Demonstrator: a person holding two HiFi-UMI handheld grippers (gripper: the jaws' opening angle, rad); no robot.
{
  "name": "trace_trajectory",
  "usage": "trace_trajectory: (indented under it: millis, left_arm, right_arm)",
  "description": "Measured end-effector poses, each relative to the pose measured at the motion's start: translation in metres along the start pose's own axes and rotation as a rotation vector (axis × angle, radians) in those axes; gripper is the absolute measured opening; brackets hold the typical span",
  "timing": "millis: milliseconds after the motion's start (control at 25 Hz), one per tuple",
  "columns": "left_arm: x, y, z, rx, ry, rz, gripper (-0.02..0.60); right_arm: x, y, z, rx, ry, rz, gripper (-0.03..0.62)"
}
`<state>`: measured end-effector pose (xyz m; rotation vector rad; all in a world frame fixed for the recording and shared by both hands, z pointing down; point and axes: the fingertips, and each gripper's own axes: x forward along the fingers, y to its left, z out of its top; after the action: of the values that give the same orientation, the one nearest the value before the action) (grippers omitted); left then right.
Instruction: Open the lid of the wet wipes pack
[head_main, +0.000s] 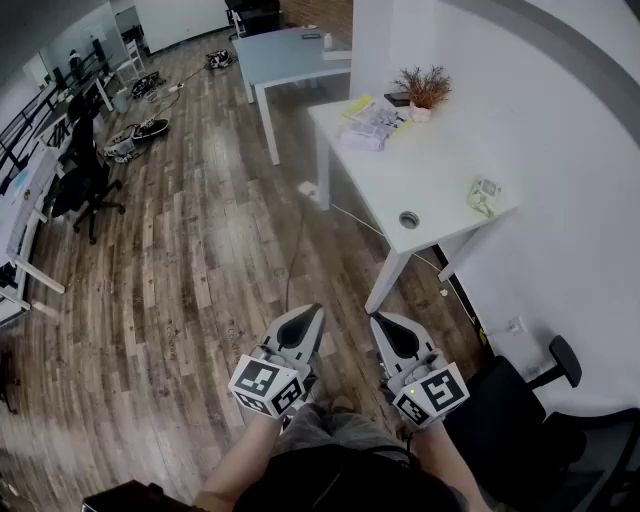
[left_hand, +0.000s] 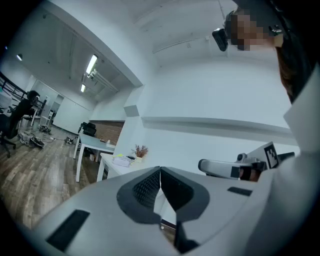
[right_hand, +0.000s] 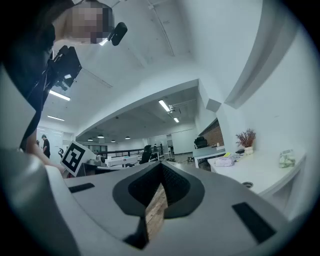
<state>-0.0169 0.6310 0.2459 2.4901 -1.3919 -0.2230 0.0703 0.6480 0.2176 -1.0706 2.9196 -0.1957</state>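
Head view, lower centre: left gripper (head_main: 311, 314) and right gripper (head_main: 381, 322) both closed, empty; upper right, a small pot (head_main: 421, 113) on the table (head_main: 430, 180) holds a dried plant (head_main: 425, 85).

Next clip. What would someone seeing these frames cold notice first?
First, the left gripper and right gripper, held side by side over the wood floor, both shut and empty. Next, the white desk ahead on the right against the wall. It has a dried plant at its far end and what looks like the wet wipes pack beside the plant, well clear of both grippers.
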Motion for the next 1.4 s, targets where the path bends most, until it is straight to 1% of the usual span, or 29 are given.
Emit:
trace_trajectory:
  millis: [120,360,640,800,1000,1280,1400]
  left_arm:
    - [0.008,-0.004,0.001,0.007,-0.009,0.009,0.015]
    - [0.018,-0.010,-0.008,0.015,-0.007,0.035,0.015]
    - [0.029,0.007,-0.016,0.015,0.019,0.074,0.015]
    - [0.046,0.025,-0.019,0.012,0.034,0.081,0.015]
    - [0.078,0.056,-0.017,0.002,0.055,0.077,0.015]
    - [0.124,0.112,0.005,-0.005,0.036,0.050,0.015]
    - [0.144,0.134,0.012,-0.009,0.034,0.041,0.015]
  right_arm:
    - [0.000,-0.007,0.002,-0.013,-0.003,0.008,0.020]
    - [-0.003,-0.019,-0.003,-0.020,-0.003,0.022,0.020]
    - [0.006,-0.035,-0.014,0.023,0.005,0.033,0.020]
    - [0.021,-0.052,-0.016,0.029,0.000,0.025,0.020]
    - [0.055,-0.081,-0.016,0.035,0.011,0.006,0.020]
    - [0.124,-0.108,-0.011,0.005,0.026,0.025,0.020]
    - [0.152,-0.122,-0.011,0.004,0.030,0.019,0.020]
